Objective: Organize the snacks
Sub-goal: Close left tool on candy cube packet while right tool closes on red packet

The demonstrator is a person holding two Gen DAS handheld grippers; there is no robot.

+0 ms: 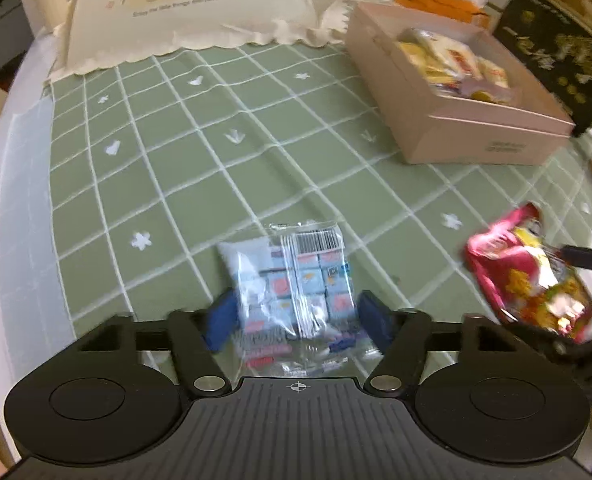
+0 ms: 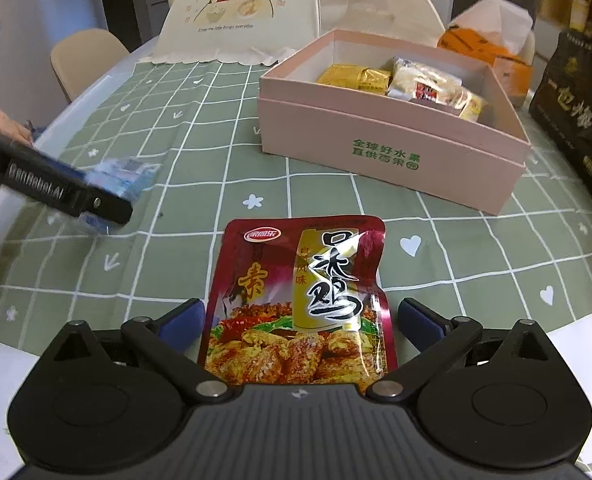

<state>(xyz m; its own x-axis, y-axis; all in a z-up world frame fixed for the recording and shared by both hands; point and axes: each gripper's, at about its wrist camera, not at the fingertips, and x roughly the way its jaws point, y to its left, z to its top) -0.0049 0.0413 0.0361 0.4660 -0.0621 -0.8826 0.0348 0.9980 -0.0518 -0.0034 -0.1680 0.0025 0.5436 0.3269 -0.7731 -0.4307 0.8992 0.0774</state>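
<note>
My left claw (image 1: 298,316) and right claw (image 2: 298,324), both spread, straddled a clear packet (image 1: 292,280) and red pouch (image 2: 300,300) at lower centre, ready to pinch them for the pink box (image 2: 392,160).

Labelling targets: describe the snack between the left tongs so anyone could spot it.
On the green checked tablecloth, well short of the pink box, lies a clear packet between the open left tongs. Unlike the red pouch beside it, it is see-through, showing small pale-blue cubes and a barcode.

The red snack pouch (image 2: 296,304) was glossy foil; the candy bag (image 1: 296,288) clear crinkly plastic; the pink box (image 2: 392,160) matt cardboard.
</note>
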